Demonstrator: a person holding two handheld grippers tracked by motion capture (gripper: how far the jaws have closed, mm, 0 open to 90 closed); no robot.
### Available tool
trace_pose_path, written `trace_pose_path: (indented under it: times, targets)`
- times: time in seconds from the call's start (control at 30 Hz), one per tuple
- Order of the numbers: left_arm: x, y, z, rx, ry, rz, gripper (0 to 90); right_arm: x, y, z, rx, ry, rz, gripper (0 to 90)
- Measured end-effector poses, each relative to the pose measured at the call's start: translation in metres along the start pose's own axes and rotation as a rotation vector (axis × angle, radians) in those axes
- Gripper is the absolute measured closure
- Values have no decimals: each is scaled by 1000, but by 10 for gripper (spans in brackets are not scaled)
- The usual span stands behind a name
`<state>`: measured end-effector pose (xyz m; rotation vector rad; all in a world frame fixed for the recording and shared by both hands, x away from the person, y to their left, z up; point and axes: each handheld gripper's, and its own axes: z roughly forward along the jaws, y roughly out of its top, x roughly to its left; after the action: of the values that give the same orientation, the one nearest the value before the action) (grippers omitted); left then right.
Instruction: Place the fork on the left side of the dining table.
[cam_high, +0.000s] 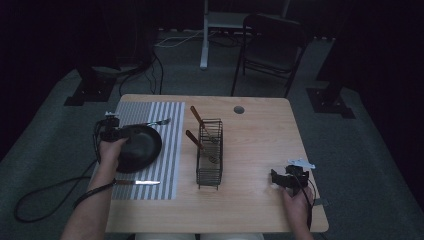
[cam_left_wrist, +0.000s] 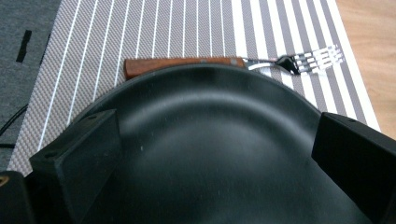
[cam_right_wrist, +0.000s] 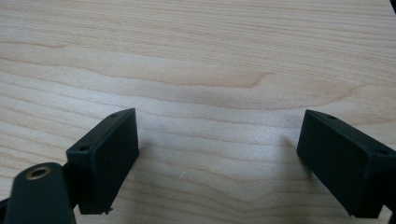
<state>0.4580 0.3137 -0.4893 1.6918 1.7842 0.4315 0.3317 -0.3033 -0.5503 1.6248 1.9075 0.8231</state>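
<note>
Between the left gripper's jaws lies a smooth, matt-black plate (cam_left_wrist: 219, 154); beyond it, a wood-handled, shiny metal fork (cam_left_wrist: 233, 63) on woven placemat (cam_left_wrist: 187, 28).

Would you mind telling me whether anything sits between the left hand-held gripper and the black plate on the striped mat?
Nothing visible does. The left hand-held gripper already has its open jaws either side of the black plate; the fork lies beyond the plate's far rim.

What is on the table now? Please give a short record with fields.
surface: wooden table
mat: striped placemat
plate: black plate on the placemat
fork: fork beyond the plate, wooden handle
knife: knife at the placemat's near edge
rack: wire rack holding two wooden-handled utensils
left gripper: left gripper, open, jaws over the plate
right gripper: right gripper, open above bare wood
</note>
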Motion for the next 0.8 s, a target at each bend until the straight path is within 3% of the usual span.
trace_pose_path:
  times: [0.23,0.37,0.47,0.57,0.8]
  targets:
    - [-6,-15,-7,-5,-17,35,18,0,0,0,0,0,0,124]
    - [-7,-26,-12,1,-13,75,18,0,0,0,0,0,0,123]
    - [-5,-34,-18,-4,-26,79,18,0,0,0,0,0,0,124]
    - [-3,-41,-24,-6,-13,104,18,0,0,0,0,0,0,124]
    - [7,-57,-38,-17,-8,110,18,0,0,0,0,0,0,124]
